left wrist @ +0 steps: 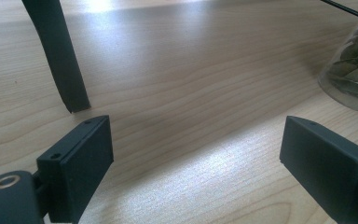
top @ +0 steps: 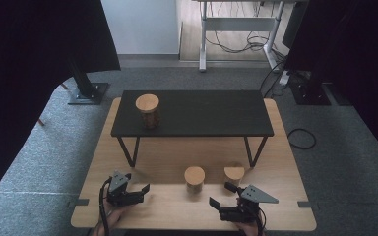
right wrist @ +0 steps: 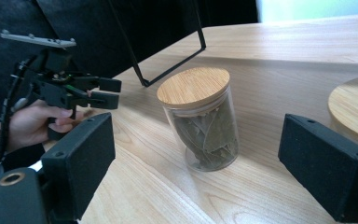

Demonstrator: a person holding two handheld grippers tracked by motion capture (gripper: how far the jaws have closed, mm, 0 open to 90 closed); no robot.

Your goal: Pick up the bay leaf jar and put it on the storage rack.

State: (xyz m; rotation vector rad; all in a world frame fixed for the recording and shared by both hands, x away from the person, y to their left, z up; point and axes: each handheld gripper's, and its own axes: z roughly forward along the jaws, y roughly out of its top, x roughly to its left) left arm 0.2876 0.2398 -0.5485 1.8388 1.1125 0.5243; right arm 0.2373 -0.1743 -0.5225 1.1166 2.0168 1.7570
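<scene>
From my left gripper's view, the jar (left wrist: 354, 70) is cut off at the right edge, lid unseen. From my right gripper's view, a second jar's lid (right wrist: 354, 112) runs off the right edge. My hands leave the high view's bottom edge.

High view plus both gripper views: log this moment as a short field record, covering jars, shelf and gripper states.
surface: wooden table
shelf: black raised shelf on thin black legs, at the far half of the table
jar on shelf: glass jar with wooden lid, near the left end
jars on table: middle jar holding dried leaves, upright; second jar to its right
left gripper: open, nothing between jaws
right gripper: open, jaws facing the middle jar, not touching it
</scene>
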